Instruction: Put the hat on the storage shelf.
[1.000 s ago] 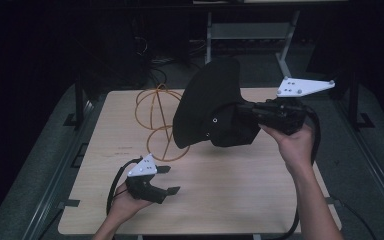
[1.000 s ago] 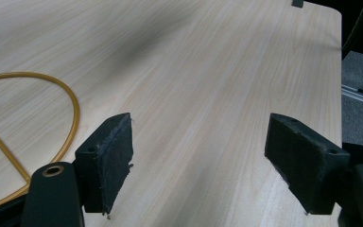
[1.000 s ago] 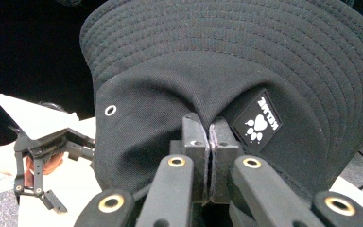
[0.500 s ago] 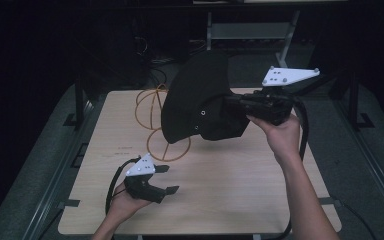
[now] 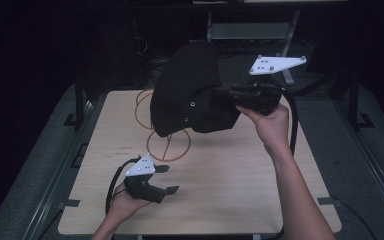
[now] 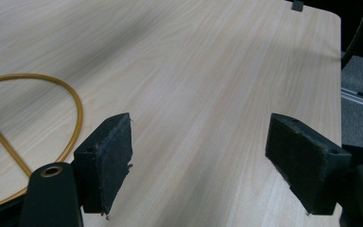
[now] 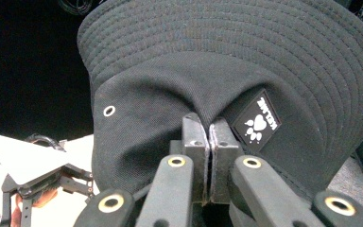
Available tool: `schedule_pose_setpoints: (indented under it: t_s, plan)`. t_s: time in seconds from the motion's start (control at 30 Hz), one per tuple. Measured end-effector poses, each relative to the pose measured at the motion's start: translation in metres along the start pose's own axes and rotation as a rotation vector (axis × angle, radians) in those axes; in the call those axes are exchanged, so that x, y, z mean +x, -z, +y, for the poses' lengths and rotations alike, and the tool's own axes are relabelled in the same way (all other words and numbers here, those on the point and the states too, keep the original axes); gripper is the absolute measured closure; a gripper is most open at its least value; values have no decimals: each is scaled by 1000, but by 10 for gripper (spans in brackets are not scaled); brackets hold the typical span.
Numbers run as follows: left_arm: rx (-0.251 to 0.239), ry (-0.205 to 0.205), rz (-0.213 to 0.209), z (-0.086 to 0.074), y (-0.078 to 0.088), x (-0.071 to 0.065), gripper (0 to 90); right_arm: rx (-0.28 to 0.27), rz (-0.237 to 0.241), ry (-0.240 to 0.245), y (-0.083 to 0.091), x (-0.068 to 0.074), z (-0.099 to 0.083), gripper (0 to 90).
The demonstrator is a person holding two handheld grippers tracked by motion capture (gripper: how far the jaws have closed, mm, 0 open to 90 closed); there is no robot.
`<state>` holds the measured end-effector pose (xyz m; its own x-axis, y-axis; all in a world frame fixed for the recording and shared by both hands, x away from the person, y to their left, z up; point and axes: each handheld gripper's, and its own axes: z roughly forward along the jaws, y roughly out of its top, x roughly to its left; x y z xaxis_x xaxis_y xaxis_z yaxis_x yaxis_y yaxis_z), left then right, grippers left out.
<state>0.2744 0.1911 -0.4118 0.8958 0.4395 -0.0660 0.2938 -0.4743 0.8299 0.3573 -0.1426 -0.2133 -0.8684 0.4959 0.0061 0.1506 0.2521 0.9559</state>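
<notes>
A black bucket hat (image 5: 187, 95) with a stitched brim, metal eyelets and a paw-print label (image 7: 261, 124) hangs in the air above the far part of the table. My right gripper (image 5: 226, 97) is shut on a fold of the hat's crown (image 7: 207, 137), its two pads pinched together on the cloth. My left gripper (image 5: 166, 179) rests low at the near left of the table, held in a hand, its jaws wide open with nothing between the pads (image 6: 106, 161).
A loop of orange cord (image 5: 167, 145) lies on the light wooden table (image 5: 230, 175), partly under the hat; a stretch of the orange cord (image 6: 71, 132) curves just left of the left gripper. Dark metal frames and cables stand behind the table.
The right gripper has carried the hat up and away toward the far side of the table, its brim tipping more upright. The left gripper stayed where it was.
</notes>
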Motion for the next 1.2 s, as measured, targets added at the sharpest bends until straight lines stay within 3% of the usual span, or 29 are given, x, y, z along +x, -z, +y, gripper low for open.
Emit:
schedule_pose_setpoints:
  t_s: [0.43, 0.77, 1.2]
  plan:
    - [-8, 8, -1, 0, -2, -1, 231, 3, 0, 7, -21, -2, 16, 882]
    - [-2, 14, -9, -1, -4, -3, 227, 24, 16, 31, -48, -2, 32, 881]
    - [5, -3, -13, 0, -6, -3, 227, 32, 4, -20, -75, -9, 40, 881]
